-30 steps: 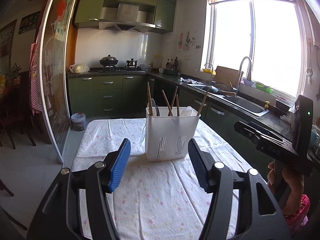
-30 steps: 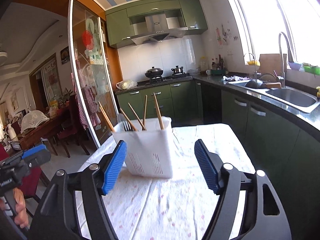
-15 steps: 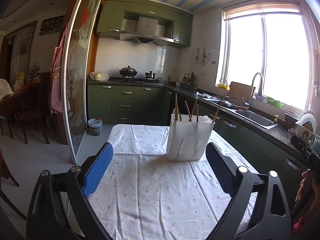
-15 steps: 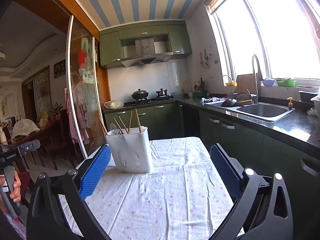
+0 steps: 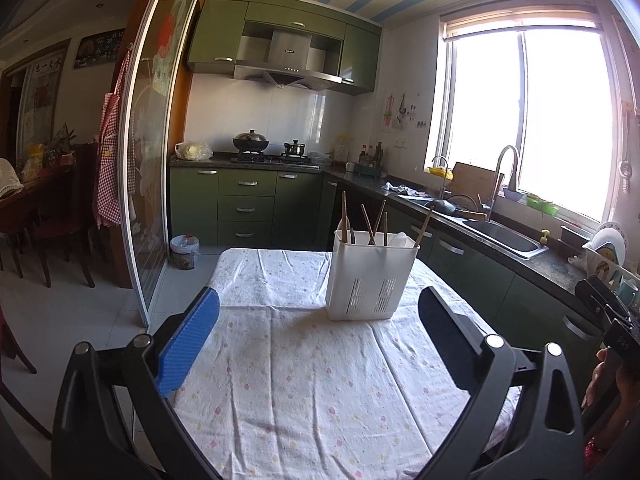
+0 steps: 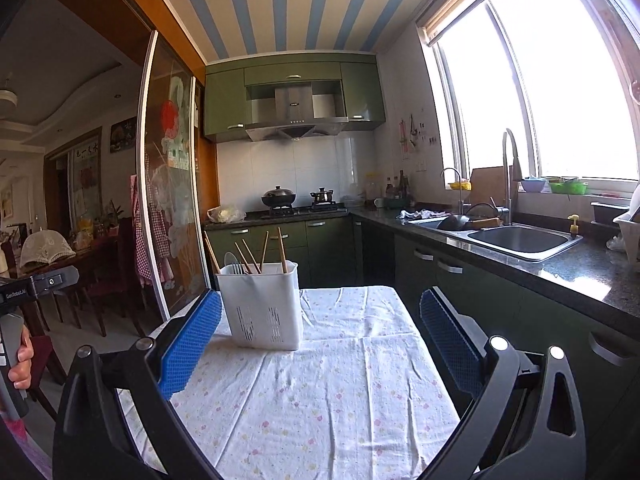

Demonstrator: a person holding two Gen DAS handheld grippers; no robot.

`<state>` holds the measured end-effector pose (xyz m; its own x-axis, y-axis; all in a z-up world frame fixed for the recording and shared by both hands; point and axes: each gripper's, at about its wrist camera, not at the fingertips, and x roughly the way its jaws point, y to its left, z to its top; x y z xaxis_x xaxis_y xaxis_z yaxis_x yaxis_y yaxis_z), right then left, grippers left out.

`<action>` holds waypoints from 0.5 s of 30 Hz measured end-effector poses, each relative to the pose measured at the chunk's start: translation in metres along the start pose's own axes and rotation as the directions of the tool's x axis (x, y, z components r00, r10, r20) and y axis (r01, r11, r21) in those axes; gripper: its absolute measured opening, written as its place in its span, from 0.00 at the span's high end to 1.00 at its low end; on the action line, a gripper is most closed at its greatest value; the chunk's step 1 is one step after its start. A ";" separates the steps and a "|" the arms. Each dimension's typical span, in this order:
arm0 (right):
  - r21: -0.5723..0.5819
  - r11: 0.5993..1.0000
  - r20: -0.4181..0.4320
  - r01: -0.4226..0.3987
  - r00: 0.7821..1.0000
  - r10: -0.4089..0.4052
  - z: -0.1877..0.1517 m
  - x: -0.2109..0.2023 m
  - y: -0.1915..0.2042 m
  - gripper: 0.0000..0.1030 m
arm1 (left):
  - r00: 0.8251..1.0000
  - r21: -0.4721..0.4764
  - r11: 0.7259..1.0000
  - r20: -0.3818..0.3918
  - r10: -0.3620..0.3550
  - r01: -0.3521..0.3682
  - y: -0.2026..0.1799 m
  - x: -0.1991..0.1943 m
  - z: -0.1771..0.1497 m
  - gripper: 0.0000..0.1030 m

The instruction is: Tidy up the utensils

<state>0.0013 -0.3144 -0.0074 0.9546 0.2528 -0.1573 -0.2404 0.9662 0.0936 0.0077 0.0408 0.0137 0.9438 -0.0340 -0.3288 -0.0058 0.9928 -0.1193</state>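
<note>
- A tabletop [image 5: 320, 380] draped in a white cloth with small pastel flowers fills the lower middle of both wrist views; nothing lies loose on it, so the sorting looks finished.
- A white rectangular plastic utensil caddy [image 5: 370, 276] with slotted sides stands upright toward the far end, at about twelve o'clock from the left tongs [image 5: 318, 330] and eleven o'clock from the right tongs [image 6: 320, 332].
- Wooden chopsticks [image 5: 344, 216] and a pale spoon lean inside it, handles up, gathered for storage.
- Both tongs have just been opening and now gape, released, with nothing between them, well apart from the caddy.
</note>
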 end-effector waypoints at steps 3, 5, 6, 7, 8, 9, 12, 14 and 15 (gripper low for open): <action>-0.006 1.000 -0.008 -0.001 1.000 0.001 0.001 0.005 0.003 0.05 | 1.000 0.014 1.000 -0.009 0.007 -0.007 -0.002 0.003 -0.002 0.08; -0.010 1.000 -0.011 0.001 1.000 -0.002 0.001 0.007 0.004 0.05 | 1.000 0.023 1.000 -0.015 0.008 -0.008 -0.005 0.004 -0.003 0.07; -0.011 1.000 -0.012 0.002 1.000 -0.002 0.000 0.007 0.004 0.05 | 1.000 0.027 1.000 -0.018 0.007 -0.006 -0.006 0.005 -0.004 0.07; -0.011 1.000 -0.012 0.002 1.000 -0.003 0.000 0.007 0.004 0.05 | 1.000 0.030 1.000 -0.021 0.006 -0.006 -0.007 0.005 -0.005 0.07; -0.011 1.000 -0.013 0.002 1.000 -0.002 0.000 0.008 0.004 0.05 | 1.000 0.034 0.999 -0.023 0.007 -0.006 -0.008 0.005 -0.006 0.07; -0.011 1.000 -0.014 0.001 1.000 -0.002 0.000 0.008 0.004 0.05 | 1.000 0.038 0.999 -0.025 0.008 -0.007 -0.009 0.005 -0.005 0.07; -0.010 1.000 -0.017 0.002 1.000 -0.002 -0.001 0.008 0.004 0.05 | 1.000 0.046 0.999 -0.030 0.010 -0.009 -0.010 0.005 -0.006 0.07; -0.011 1.000 -0.016 0.003 1.000 -0.003 0.000 0.009 0.003 0.05 | 0.999 0.046 0.999 -0.033 0.011 -0.009 -0.008 0.006 -0.005 0.07; -0.011 1.000 -0.015 0.003 1.000 -0.003 0.000 0.009 0.004 0.05 | 0.999 0.045 0.999 -0.034 0.011 -0.010 -0.008 0.006 -0.005 0.07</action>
<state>0.0087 -0.3088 -0.0085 0.9527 0.2507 -0.1720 -0.2396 0.9674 0.0824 0.0113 0.0324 0.0079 0.9319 -0.0265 -0.3617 -0.0003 0.9973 -0.0738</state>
